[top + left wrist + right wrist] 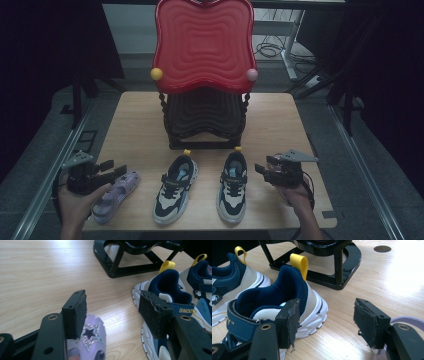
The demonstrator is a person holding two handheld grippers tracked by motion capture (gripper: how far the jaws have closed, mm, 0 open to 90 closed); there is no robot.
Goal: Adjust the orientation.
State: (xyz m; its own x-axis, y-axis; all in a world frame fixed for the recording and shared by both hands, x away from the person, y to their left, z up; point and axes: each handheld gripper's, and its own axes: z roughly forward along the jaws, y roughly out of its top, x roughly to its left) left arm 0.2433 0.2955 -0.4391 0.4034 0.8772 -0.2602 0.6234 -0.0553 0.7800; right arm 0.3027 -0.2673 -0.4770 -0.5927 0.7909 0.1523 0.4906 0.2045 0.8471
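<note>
A pale purple clog (115,194) with a glittery star (90,336) lies at the table's front left. My left gripper (114,169) hovers just above its toe, jaws open and empty (112,298). Two navy and white sneakers stand side by side in the middle, the left one (173,190) and the right one (233,186), each with a yellow heel loop. My right gripper (261,171) is open beside the right sneaker, whose heel (287,287) sits past its left jaw; nothing is between the pads (327,306).
A black stand topped by a red wavy tray (203,45) rises behind the shoes; its base (120,267) (329,277) is close to the sneaker heels. The wooden table (140,120) has a round hole (382,248). A pale purple rounded edge (409,320) lies under my right jaw.
</note>
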